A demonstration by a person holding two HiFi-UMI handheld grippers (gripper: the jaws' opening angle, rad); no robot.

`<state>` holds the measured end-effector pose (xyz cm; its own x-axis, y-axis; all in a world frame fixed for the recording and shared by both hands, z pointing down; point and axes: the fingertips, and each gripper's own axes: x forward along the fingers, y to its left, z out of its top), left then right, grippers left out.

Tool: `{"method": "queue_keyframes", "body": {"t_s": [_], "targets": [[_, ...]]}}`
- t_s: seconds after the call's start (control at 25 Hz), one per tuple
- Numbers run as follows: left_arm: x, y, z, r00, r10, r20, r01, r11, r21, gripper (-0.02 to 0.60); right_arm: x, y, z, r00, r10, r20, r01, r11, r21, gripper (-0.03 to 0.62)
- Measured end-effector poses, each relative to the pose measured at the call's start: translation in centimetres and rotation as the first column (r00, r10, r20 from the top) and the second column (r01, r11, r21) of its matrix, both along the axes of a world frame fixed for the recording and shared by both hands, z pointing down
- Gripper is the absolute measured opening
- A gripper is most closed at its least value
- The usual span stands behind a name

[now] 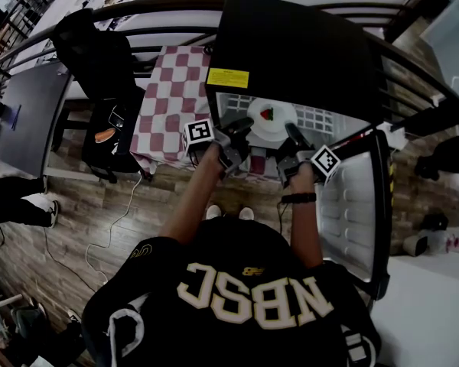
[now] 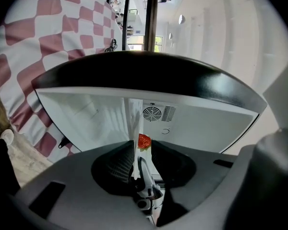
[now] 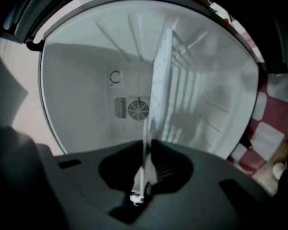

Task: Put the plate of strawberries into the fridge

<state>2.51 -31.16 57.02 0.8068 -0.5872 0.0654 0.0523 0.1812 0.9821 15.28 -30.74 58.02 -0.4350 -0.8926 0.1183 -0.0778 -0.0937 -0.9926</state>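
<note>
A white plate point(image 1: 274, 121) carrying a red strawberry point(image 1: 267, 115) hangs at the mouth of the open black fridge point(image 1: 298, 48). My left gripper point(image 1: 239, 134) is shut on the plate's left rim. My right gripper point(image 1: 291, 138) is shut on its right rim. In the left gripper view the plate point(image 2: 134, 123) stands edge-on between the jaws of the left gripper point(image 2: 137, 148), with the strawberry point(image 2: 144, 141) just past them. The right gripper view shows the plate point(image 3: 156, 92) edge-on in the right gripper point(image 3: 148, 148), in front of the white fridge interior point(image 3: 86, 95).
The fridge door point(image 1: 357, 209) stands open to the right, beside my right arm. A red-and-white checkered tablecloth point(image 1: 168, 98) lies left of the fridge. A black bag point(image 1: 111, 132) rests on a chair further left. A fan vent point(image 3: 136, 109) sits on the fridge's back wall.
</note>
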Motion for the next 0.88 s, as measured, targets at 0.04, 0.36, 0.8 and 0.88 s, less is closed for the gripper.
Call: {"method": "queue_keyframes", "body": {"t_s": [0.04, 0.36, 0.8, 0.88], "targets": [[0.1, 0.1, 0.2, 1.0, 0.003, 0.0, -0.003, 1.0, -0.009, 0.112, -0.1, 0.1, -0.1, 1.0, -0.007, -0.004, 0.007, 1.0, 0.003, 0.038], [0.1, 0.1, 0.7, 1.0, 0.006, 0.014, -0.007, 1.0, 0.025, 0.112, -0.6, 0.2, -0.6, 0.998, -0.043, -0.056, 0.045, 0.998, 0.04, 0.221], [0.1, 1.6, 0.8, 0.999, 0.023, 0.026, -0.023, 1.0, 0.003, 0.112, -0.5, 2.1, 0.0, 0.993, -0.06, -0.103, 0.063, 0.998, 0.03, 0.239], [0.1, 1.9, 0.6, 0.999, 0.027, 0.028, -0.028, 0.999, 0.016, 0.112, -0.4, 2.5, -0.1, 0.994, -0.057, -0.091, 0.061, 0.998, 0.035, 0.239]]}}
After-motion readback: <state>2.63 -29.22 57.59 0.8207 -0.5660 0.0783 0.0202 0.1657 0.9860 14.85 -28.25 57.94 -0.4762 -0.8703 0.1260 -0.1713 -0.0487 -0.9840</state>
